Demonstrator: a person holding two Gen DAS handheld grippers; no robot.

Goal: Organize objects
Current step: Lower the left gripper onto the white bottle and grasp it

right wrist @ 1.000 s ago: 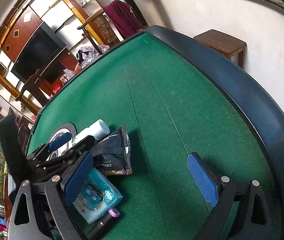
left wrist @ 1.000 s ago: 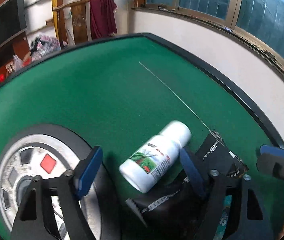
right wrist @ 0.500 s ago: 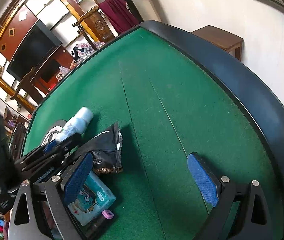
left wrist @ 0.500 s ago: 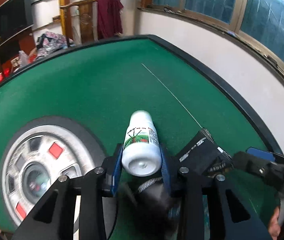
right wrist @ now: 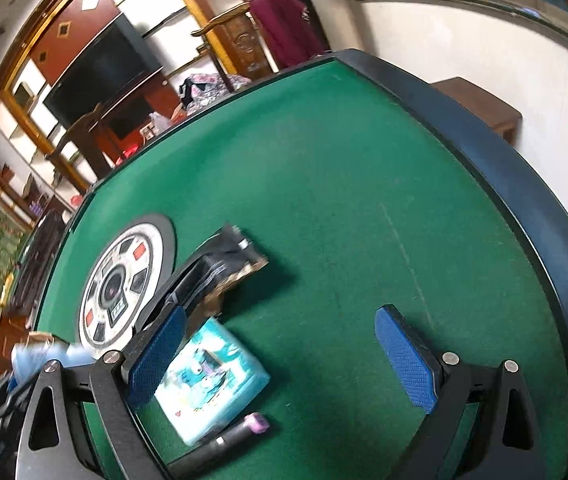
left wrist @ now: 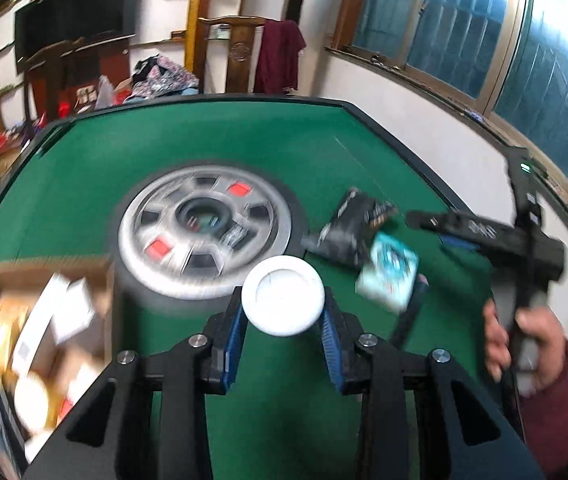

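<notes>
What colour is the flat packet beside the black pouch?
Light teal with a cartoon print; clearest in the right wrist view.

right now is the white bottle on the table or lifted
Lifted: the left gripper is shut on the white bottle, whose round end faces the camera, above the green table.

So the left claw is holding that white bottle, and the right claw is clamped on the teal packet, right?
Not quite. The left claw does hold the white bottle, but the right claw is open and holds nothing. The right wrist view shows the teal packet lying on the green table beside one finger.
</notes>
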